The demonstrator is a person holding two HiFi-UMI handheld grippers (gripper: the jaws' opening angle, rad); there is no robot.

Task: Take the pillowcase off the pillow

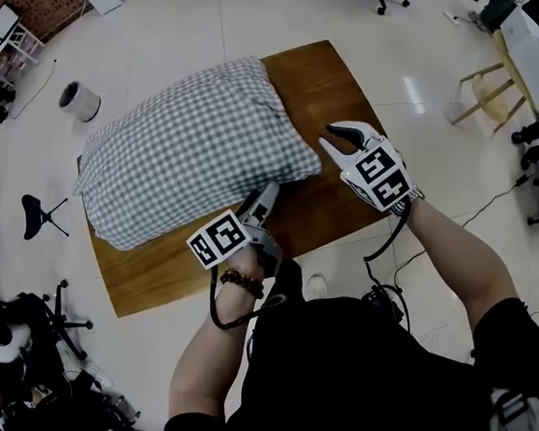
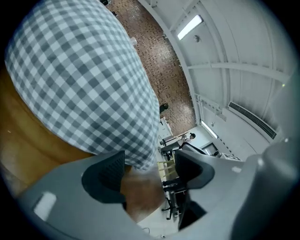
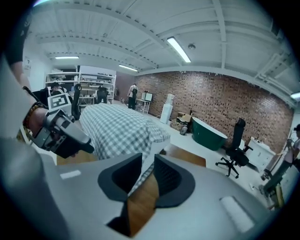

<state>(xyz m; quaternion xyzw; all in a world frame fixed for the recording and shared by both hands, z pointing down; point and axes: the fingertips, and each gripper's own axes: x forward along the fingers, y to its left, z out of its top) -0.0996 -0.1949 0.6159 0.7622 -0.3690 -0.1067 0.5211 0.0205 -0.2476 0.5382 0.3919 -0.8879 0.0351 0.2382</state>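
The pillow lies on a low wooden table, its long axis running from 8 o'clock to 2 o'clock in the head view. The coming move turns on its near right corner, where both tongs crowd in. The left gripper is the nearer. Its nose sits at the long near edge with the bulk at its 11 o'clock, and its jaws stand spread wide. The rounded corner of cloth hangs just ahead of the gap, pressed by neither pad. The right gripper hangs just beside the short end, the corner at its 10 o'clock. Its jaws are drawn to a slim slot, not quite together, and a sliver of check and a white strip show through it, but nothing seems caught there. The pillowcase looks like thin woven cotton in grey-and-white gingham, slack and faintly wrinkled over a plump, soft filling — so I judge a shallow bite at the corner would gather cloth alone. It is fully on. The table is smooth, glossy wood, rounded at its corners.
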